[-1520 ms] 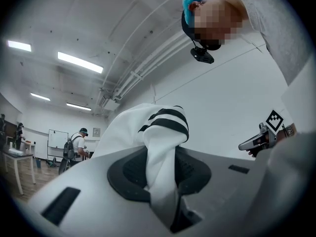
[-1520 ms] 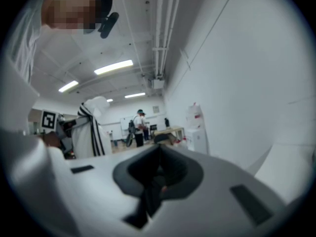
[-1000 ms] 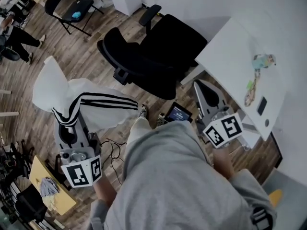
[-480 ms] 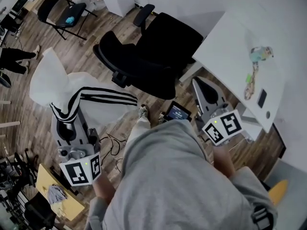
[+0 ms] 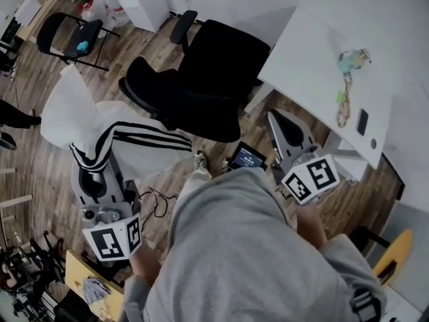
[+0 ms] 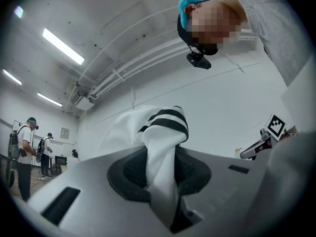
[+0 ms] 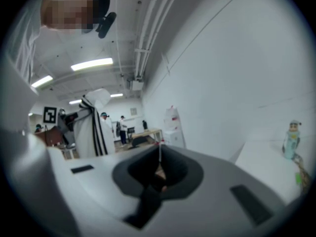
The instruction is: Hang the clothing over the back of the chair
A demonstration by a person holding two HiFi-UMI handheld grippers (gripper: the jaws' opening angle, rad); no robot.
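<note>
A white garment [image 5: 80,116] with black stripes hangs bunched from my left gripper [image 5: 87,161], which is shut on a fold of it. In the left gripper view the striped cloth [image 6: 160,132] rises from between the pads of that gripper [image 6: 160,154]. The black office chair [image 5: 214,66] stands on the wood floor beyond, to the upper right of the garment and apart from it. My right gripper [image 5: 277,119] is in front of the chair's right side, shut with nothing in it [image 7: 159,154]. The right gripper view shows the hanging garment [image 7: 94,125] at left.
A white table [image 5: 315,52] stands at the right with a small bottle [image 5: 353,59] and a dark phone [image 5: 362,121] on it. A tablet [image 5: 247,158] lies on the floor by my feet. A black folding chair [image 5: 67,35] stands at the far left. People [image 6: 22,149] stand in the background.
My left gripper has carried the garment a little nearer to the chair, and the view has shifted so the chair shows further left. The right gripper has hardly moved.
</note>
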